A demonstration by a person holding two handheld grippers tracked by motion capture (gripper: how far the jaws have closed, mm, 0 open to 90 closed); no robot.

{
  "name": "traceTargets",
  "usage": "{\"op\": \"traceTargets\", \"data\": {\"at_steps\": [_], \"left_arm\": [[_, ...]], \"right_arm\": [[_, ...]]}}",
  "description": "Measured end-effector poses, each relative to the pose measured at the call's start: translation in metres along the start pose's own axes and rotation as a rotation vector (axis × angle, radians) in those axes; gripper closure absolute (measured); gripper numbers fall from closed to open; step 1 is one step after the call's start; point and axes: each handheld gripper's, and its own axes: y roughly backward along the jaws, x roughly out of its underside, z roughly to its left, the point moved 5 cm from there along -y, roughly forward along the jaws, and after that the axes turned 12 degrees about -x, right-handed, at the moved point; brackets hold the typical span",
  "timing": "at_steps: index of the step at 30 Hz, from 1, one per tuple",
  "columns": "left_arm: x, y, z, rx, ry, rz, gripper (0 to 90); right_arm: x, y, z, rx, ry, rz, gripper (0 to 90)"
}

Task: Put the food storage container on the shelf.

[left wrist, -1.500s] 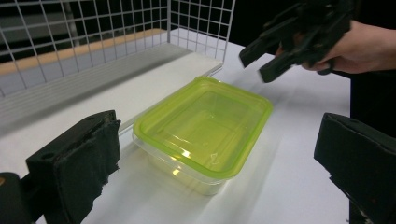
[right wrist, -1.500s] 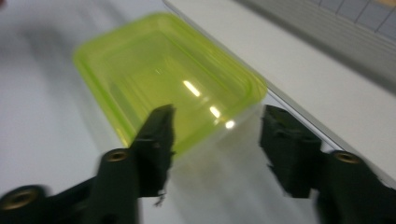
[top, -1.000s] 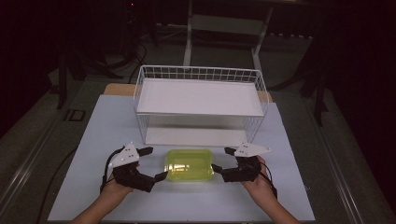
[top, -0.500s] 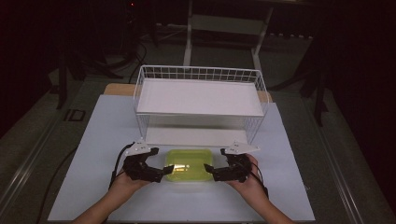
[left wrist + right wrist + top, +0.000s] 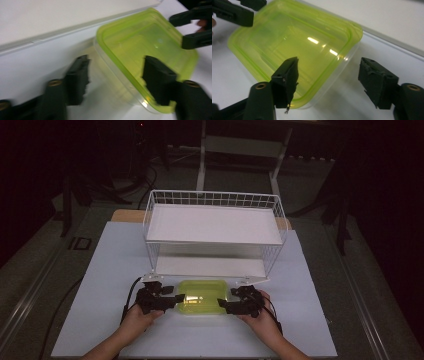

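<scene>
Green-lidded clear container (image 5: 202, 303) sits on the white surface (image 5: 100, 280) just before the wire shelf rack (image 5: 215, 237). Left gripper (image 5: 176, 298) and right gripper (image 5: 223, 306) flank it, jaws apart, seemingly straddling its ends.

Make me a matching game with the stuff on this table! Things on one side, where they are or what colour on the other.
Things:
1. container
2. wire rack
3. left gripper
4. right gripper

Descriptions:
A. white, standing at the far side of the container
B. yellow-green lid, lying between the two grippers
C. jaws open at the container's right end
D. jaws open at the container's left end

Pairs: 1-B, 2-A, 3-D, 4-C
</scene>
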Motion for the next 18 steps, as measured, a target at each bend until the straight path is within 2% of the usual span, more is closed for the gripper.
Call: {"op": "traceTargets", "data": {"at_steps": [2,4,8,11,12,14,18], "left_arm": [[0.001,-0.001,0.001,0.024,0.006,0.011,51.2],[0.002,-0.002,0.001,0.053,0.020,0.023,55.0],[0.002,-0.003,-0.003,0.046,0.008,0.028,57.7],[0.002,-0.001,-0.004,0.041,-0.007,0.022,59.1],[0.003,-0.001,-0.005,0.038,-0.008,0.020,59.4],[0.003,0.001,-0.006,0.034,0.001,0.021,60.3],[0.005,0.005,-0.009,0.029,-0.022,0.018,62.8]], "right_arm": [[0.000,0.000,-0.001,-0.005,-0.015,0.003,36.3],[0.001,0.000,-0.002,0.001,-0.024,0.010,40.2],[0.002,0.000,-0.004,-0.026,-0.060,0.016,41.6],[0.002,0.001,-0.002,-0.026,-0.059,0.019,46.1],[0.002,0.001,-0.001,-0.034,-0.059,0.020,51.1],[0.002,0.002,0.002,-0.032,-0.050,0.021,52.7],[0.002,0.005,0.004,-0.024,-0.052,0.018,58.9]]}}
